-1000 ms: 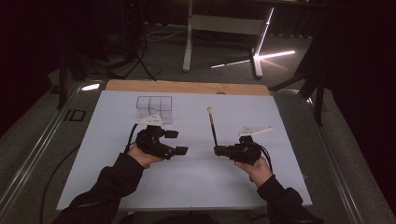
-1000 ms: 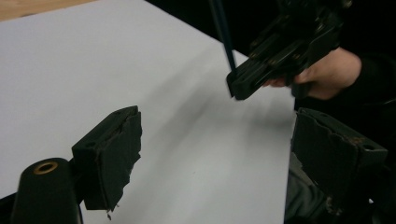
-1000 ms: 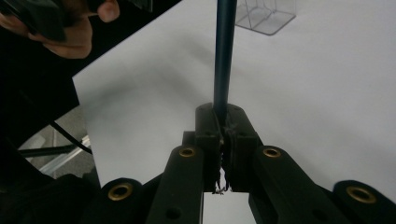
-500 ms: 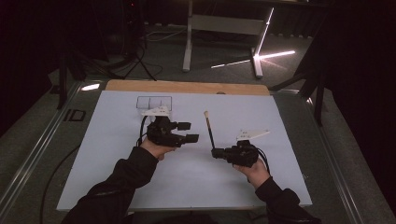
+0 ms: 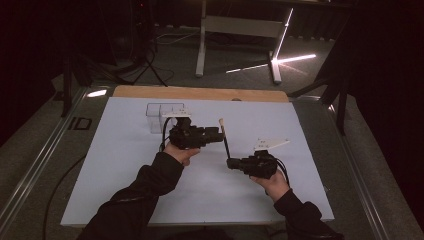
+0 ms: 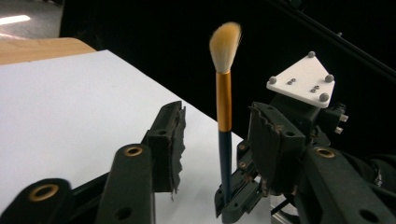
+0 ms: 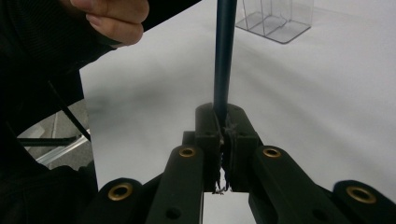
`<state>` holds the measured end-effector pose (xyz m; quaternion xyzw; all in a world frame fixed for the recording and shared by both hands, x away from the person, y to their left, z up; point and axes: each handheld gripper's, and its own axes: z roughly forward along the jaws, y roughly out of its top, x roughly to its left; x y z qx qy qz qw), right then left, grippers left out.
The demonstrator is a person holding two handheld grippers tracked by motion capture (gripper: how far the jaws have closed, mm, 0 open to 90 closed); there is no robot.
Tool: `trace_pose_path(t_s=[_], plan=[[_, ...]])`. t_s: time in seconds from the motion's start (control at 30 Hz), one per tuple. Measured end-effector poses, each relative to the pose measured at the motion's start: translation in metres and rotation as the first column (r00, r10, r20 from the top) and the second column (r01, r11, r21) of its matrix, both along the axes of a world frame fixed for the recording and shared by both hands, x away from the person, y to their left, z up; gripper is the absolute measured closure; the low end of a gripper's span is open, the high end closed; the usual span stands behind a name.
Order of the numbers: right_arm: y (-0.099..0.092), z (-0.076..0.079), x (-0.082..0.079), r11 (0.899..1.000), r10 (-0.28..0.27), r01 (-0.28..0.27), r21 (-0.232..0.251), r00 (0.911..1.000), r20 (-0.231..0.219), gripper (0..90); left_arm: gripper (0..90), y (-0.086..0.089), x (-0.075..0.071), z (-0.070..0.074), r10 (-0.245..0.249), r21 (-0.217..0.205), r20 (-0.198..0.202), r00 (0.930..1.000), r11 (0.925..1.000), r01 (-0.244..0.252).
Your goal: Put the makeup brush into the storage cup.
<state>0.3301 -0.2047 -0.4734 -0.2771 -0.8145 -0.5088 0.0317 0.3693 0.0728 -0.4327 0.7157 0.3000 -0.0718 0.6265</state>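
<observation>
Two tongs, right tongs (image 7: 223,135) clamping brush (image 6: 224,116)

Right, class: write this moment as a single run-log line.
right gripper: shut on brush, upright | left gripper: jaws closing around brush, pads apart from it | clear organiser: behind

A dim laboratory or recording studio is serving as the setting. A white sheet (image 5: 125,165) is covering a wooden tabletop (image 5: 200,93) framed by metal rails (image 5: 40,160). Cables (image 5: 145,70) are trailing across the grey floor, and a stand's metal legs (image 5: 235,30) are catching a strip of light beyond the table. Black surroundings are enclosing everything ahead of the jaws.
</observation>
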Motion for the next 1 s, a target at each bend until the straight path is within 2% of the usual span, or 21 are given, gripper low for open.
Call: trace_pose_path(t_s=[0.17, 0.33, 0.43, 0.57, 0.73, 1.0], plan=[[0.001, 0.000, -0.001, 1.000, 0.010, -0.010, -0.006, 0.9999, 0.008, 85.8, 62.5, -0.007, 0.000, 0.003, -0.023, 0.017, 0.018, 0.9996, 0.9996, 0.022], [0.002, 0.000, 0.000, 1.000, 0.012, -0.012, -0.012, 0.9999, 0.006, 85.7, 72.7, -0.012, 0.002, 0.006, -0.029, 0.020, 0.011, 0.9995, 0.9994, 0.028], [0.002, 0.000, 0.000, 1.000, 0.013, -0.013, -0.012, 0.9999, 0.007, 85.7, 75.9, -0.014, 0.003, 0.007, -0.028, 0.033, 0.015, 0.9995, 0.9991, 0.027], [0.001, 0.000, 0.000, 1.000, 0.016, -0.016, -0.016, 0.9998, 0.010, 85.7, 81.9, -0.014, 0.004, 0.006, -0.037, 0.027, 0.009, 0.9993, 0.9990, 0.037], [0.003, -0.001, -0.001, 0.999, 0.021, -0.020, -0.033, 0.9997, 0.015, 85.7, 83.4, -0.016, 0.003, 0.007, -0.060, 0.033, 0.000, 0.9982, 0.9976, 0.060], [0.004, -0.001, -0.001, 0.999, 0.023, -0.022, -0.030, 0.9996, 0.016, 85.6, 84.1, -0.016, 0.003, 0.008, -0.064, 0.024, -0.002, 0.9980, 0.9977, 0.064]])
